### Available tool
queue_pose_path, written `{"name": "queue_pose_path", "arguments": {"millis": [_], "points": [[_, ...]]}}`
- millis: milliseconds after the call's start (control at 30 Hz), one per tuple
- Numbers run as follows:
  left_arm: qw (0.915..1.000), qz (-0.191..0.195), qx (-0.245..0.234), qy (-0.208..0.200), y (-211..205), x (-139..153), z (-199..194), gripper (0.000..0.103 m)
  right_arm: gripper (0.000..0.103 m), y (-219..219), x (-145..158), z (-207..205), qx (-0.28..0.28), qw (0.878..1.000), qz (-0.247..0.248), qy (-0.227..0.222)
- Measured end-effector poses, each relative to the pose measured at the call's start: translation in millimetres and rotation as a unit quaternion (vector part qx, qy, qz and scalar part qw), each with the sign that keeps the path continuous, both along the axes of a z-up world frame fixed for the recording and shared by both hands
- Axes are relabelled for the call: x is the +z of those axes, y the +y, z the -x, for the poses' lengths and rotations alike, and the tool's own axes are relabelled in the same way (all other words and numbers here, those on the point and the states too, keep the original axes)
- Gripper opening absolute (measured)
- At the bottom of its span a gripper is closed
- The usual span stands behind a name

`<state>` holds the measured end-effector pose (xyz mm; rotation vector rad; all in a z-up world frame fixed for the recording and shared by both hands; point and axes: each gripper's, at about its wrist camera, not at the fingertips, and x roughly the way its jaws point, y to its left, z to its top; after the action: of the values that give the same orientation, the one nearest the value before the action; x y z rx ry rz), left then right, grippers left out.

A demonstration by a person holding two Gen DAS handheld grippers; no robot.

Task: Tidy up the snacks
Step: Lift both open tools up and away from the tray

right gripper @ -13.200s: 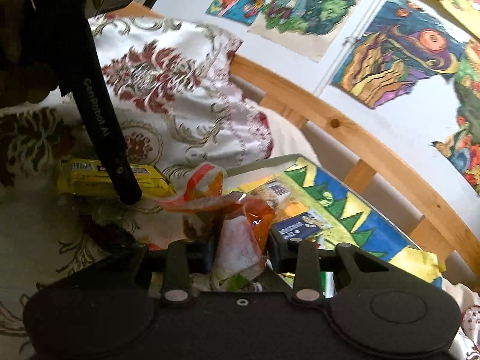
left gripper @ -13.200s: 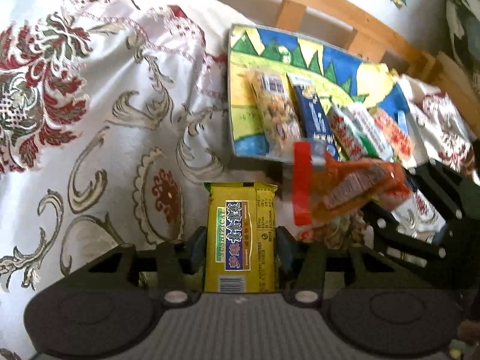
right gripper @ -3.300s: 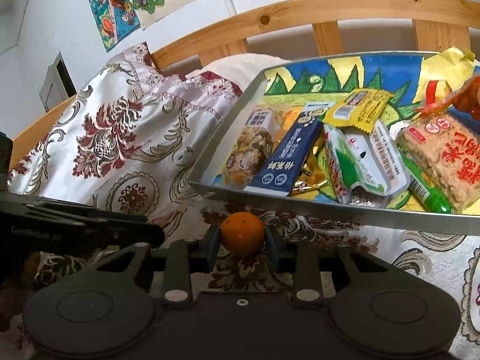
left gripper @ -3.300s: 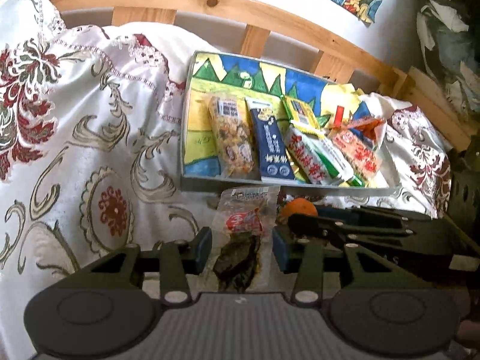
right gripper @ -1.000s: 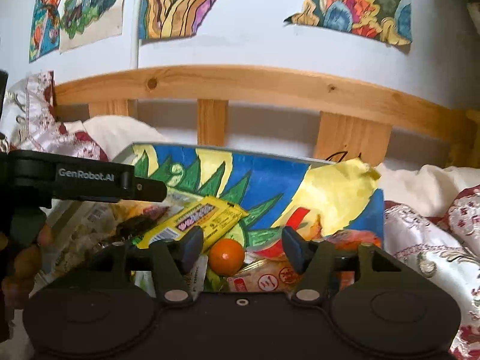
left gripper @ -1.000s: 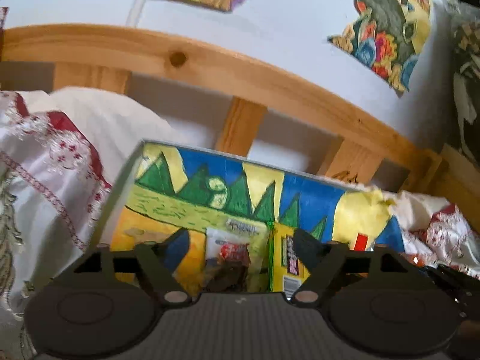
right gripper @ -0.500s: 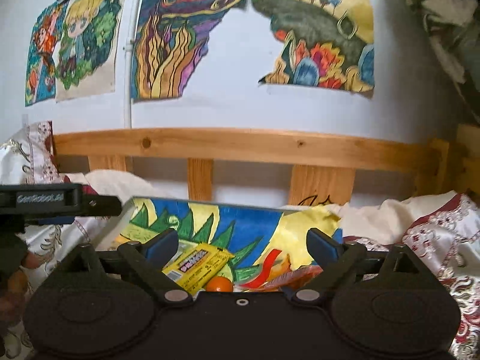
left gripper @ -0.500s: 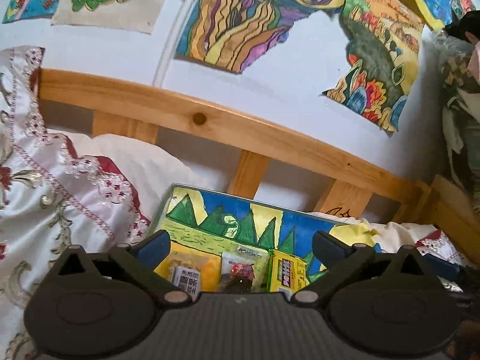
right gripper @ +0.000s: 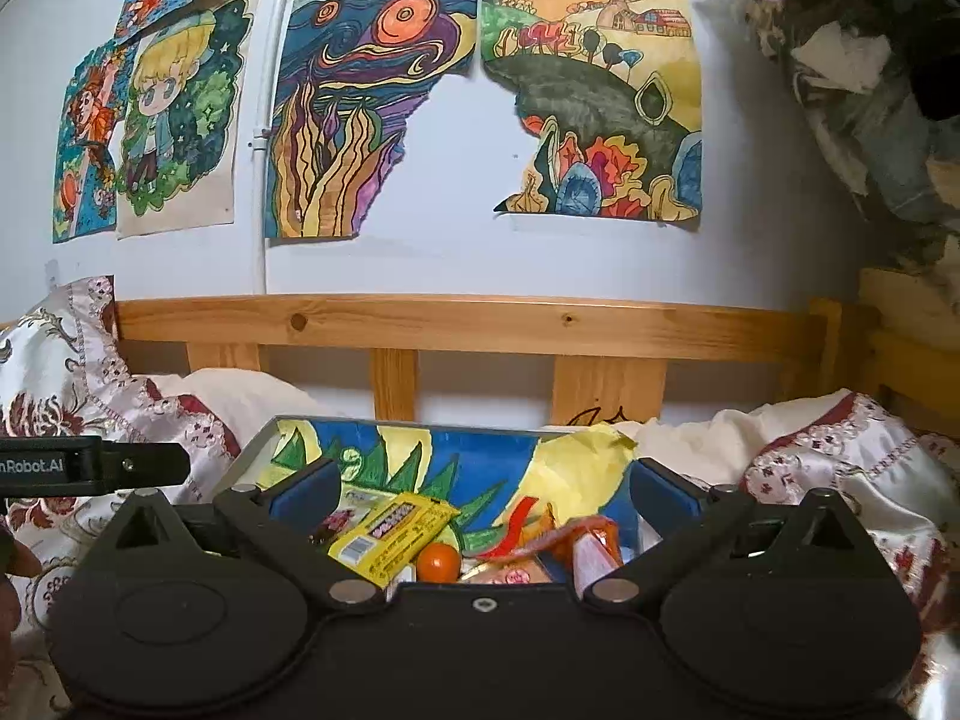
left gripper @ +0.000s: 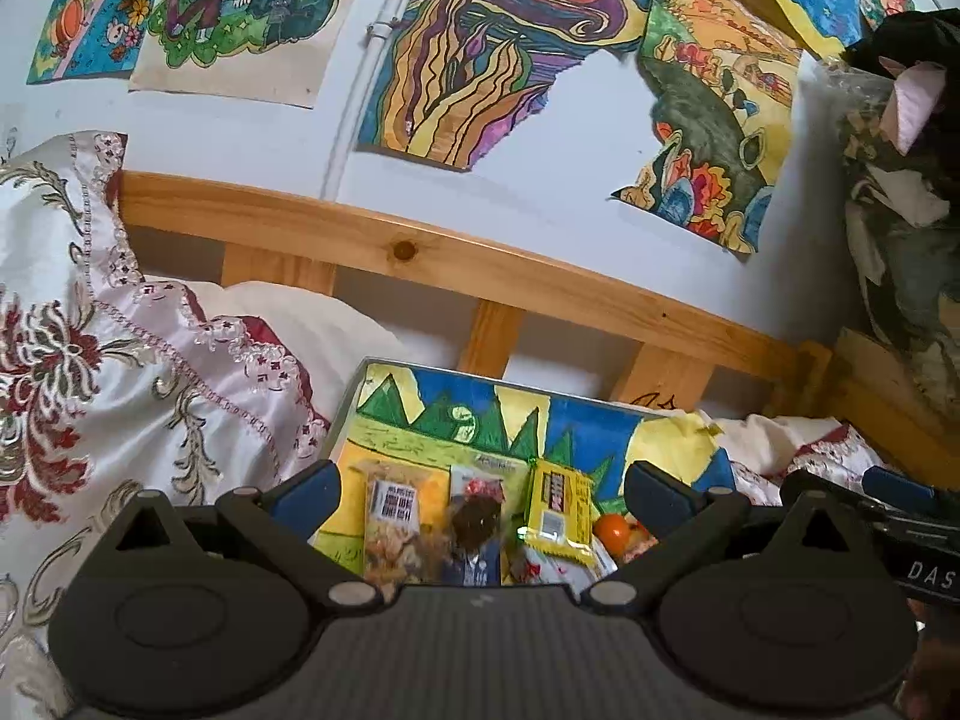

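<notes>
We held both grippers above the near edge of the tray [right gripper: 252, 450], each pointing toward the wooden bed rail [right gripper: 456, 324] behind it; the left gripper [left gripper: 480, 492] stood at its widest, with nothing between its blue pads [left gripper: 309, 489]; the right gripper [right gripper: 483, 492] was still spreading its jaws and likewise gripped nothing, its pads [right gripper: 663, 489] clear of every snack.

The tray rested on the patterned bedspread [left gripper: 120, 372], close to the rail; its floor was lined with a coloured drawing of green hills and blue sky. All the snacks we could see lay inside the tray. A yellow bar [right gripper: 390, 534] lay near the tray's centre, tilted across other packets; an orange [right gripper: 438, 561] sat just beside the bar's near end, on the side toward the tray's right wall; a red and orange wrapper [right gripper: 564, 540] lay beyond the orange, nearer that right wall. In the left wrist view, a clear packet of nutty snack [left gripper: 396, 516] lay toward the tray's left wall; a clear packet with dark contents [left gripper: 477, 516] lay between that packet and the yellow bar [left gripper: 555, 510]; a dark blue packet [left gripper: 474, 567] showed partly under it at the tray's near edge; the orange [left gripper: 612, 531] sat on the far side of the bar.

The left gripper's finger [right gripper: 120, 465] showed in the right wrist view, over the bedspread just left of the tray; the right gripper's body [left gripper: 888, 510] showed in the left wrist view, right of the tray.
</notes>
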<state>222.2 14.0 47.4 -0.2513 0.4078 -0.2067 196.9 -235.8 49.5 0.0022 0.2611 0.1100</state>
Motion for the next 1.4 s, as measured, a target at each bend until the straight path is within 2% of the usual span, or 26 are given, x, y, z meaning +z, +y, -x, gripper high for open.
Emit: {"name": "queue_pose_path", "arguments": {"millis": [933, 1400], "points": [[0.9984, -0.054, -0.016, -0.005, -1.1, 7.1, 111.3, 0.103, 0.102, -8.3, 3.3, 110.0, -0.007, 1.000, 0.017, 0.016], [0.9968, -0.076, -0.001, 0.027, -3.6, -6.0, 149.4, 0.103, 0.102, -4.5, -11.9, 155.1, 0.005, 0.999, 0.018, 0.040]]}}
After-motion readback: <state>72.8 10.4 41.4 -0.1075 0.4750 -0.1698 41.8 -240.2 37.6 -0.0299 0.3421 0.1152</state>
